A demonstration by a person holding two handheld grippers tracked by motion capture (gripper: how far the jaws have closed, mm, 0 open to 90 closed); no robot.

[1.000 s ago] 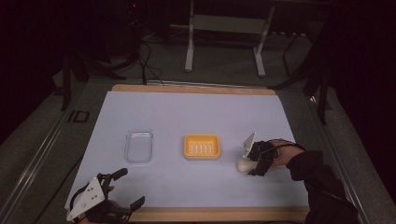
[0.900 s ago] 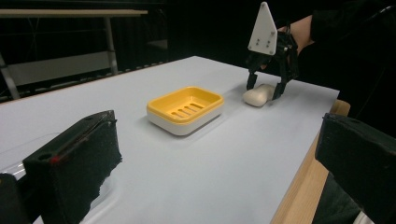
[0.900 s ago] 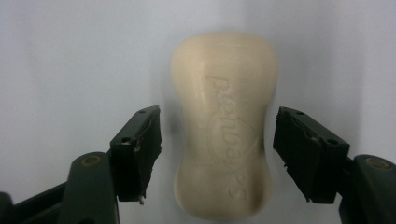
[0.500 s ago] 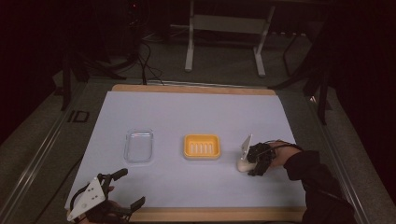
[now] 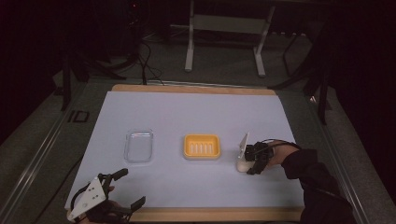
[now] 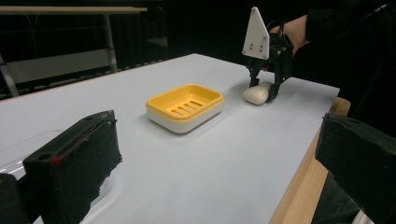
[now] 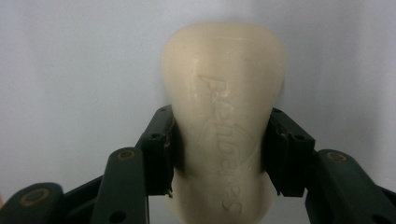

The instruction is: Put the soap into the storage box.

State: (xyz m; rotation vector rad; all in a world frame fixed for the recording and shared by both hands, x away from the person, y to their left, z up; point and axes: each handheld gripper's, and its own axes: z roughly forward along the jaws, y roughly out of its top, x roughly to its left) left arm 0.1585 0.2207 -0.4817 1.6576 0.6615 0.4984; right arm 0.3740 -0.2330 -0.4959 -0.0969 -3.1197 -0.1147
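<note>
A cream bar of soap [image 5: 241,165] lies on the white table sheet, right of a yellow soap dish [image 5: 201,146]. My right gripper [image 5: 247,167] points down over it. Its jaws have just been closing, and both pads now press the bar's sides [image 7: 224,84]. From the left gripper view the soap [image 6: 254,94] rests on the sheet under the right gripper [image 6: 262,91], beyond the yellow dish [image 6: 184,105]. My left gripper [image 5: 132,186] sits at the near left corner, open with nothing between its jaws.
A clear plastic tray [image 5: 139,145] lies left of the dish. The sheet covers a wooden board whose edge [image 5: 196,213] runs along the near side. Dark floor, cables and a metal stand lie beyond the far edge.
The right gripper has drawn its jaws in around the soap and settled slightly closer on it. The left gripper has stayed where it was.
</note>
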